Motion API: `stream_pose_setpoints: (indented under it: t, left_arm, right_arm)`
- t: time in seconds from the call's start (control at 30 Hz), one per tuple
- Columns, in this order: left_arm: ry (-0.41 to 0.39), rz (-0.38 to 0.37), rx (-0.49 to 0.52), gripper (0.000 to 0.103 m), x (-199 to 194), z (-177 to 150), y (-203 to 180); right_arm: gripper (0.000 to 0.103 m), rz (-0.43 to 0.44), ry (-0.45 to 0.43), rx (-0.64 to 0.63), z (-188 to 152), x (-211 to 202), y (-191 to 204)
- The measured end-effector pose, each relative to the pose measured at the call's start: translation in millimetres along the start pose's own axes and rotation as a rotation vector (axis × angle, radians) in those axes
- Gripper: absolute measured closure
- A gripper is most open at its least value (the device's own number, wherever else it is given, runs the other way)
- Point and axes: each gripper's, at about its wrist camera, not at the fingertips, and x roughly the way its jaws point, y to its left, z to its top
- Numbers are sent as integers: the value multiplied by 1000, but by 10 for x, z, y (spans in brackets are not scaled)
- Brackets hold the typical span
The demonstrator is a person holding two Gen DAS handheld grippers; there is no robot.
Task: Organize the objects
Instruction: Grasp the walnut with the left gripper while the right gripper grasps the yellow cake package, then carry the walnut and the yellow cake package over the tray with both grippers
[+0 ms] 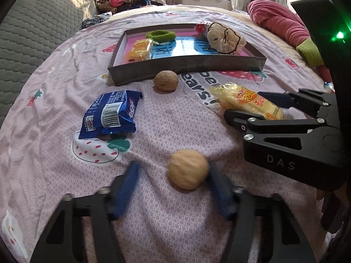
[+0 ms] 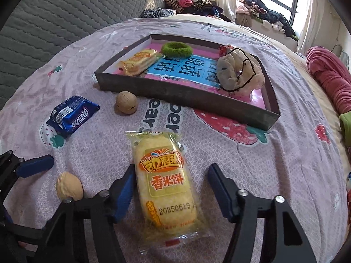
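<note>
Two grabs are lining up: left gripper [image 1: 173, 188] jaws are sitting half-wide around the walnut [image 1: 188, 169], right gripper [image 2: 171, 192] jaws half-wide, straddling the rice cracker pack [image 2: 166, 188] lengthwise.

The bedsheet [image 1: 175, 114] was soft printed cloth, matt and lightly creased. The headboard [image 1: 37, 35] was grey quilted fabric. The tray [image 2: 188, 95] looked like dull, scuffed card or board outside, with a glossy printed lining [image 2: 182, 70] that caught the light. The rice cracker packet [image 2: 166, 184] was clear, shiny plastic film over a rough, grainy cake. The blue biscuit wrapper [image 1: 109, 114] was glossy crinkled foil-plastic. Both walnuts, one near [image 1: 187, 168] and one by the tray [image 1: 165, 80], had matt, wrinkled woody shells. The green hair band [image 2: 176, 50] was fuzzy cloth. The right gripper [image 2: 171, 194] was matt black metal or plastic, which I cannot tell, with silvery screws [image 2: 242, 192] and blue pads [image 2: 125, 195] of a rubbery look.
</note>
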Motion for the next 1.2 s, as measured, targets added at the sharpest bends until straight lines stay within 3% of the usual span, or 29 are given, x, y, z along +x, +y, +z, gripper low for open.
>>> stream_pose_setpoints:
  t: [0.1, 0.17, 0.37, 1.2]
  left_arm:
    - [-7, 1, 2, 57, -4, 12, -8]
    - [-13, -11, -6, 68, -9, 15, 1]
    - [-25, -53, -46, 68, -18, 15, 87]
    - [-108, -60, -67, 68, -444, 128, 163]
  right_arm:
    - [62, 15, -21, 12, 6, -24, -7]
    - [62, 11, -22, 3, 1, -17, 8]
    - [64, 26, -43, 10, -29, -77, 12]
    - [64, 56, -122, 46, -92, -642, -39]
